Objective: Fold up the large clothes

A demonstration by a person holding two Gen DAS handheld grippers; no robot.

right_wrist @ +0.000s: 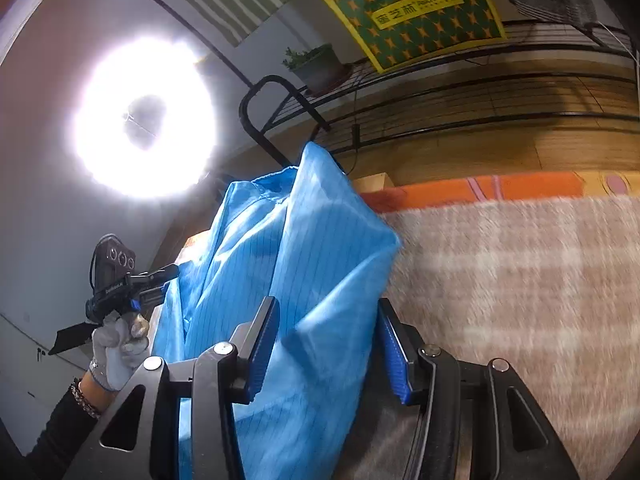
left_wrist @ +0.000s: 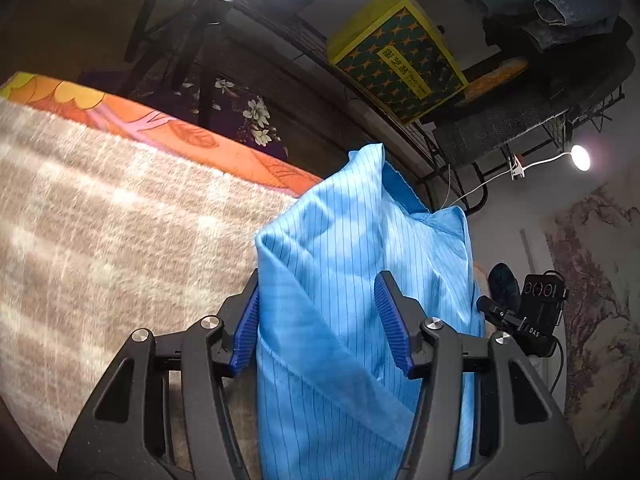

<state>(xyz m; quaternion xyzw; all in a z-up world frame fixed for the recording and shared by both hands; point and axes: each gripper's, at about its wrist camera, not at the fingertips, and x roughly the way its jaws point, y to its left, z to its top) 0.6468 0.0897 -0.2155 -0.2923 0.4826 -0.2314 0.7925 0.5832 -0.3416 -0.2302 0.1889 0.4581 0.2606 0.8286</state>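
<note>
Two grippers each clamp the light-blue pinstriped garment: the left gripper and right gripper hold it bunched between their pads, lifted above the beige checked fuzzy blanket, hanging between them, neither arm nearer.

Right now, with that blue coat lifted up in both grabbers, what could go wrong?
1. The coat bunches between the left gripper jaws, which stand well apart, so it might slip out.
2. The same holds at the right gripper.
3. Held crumpled above the blanket, it may land wrinkled rather than flat.
</note>
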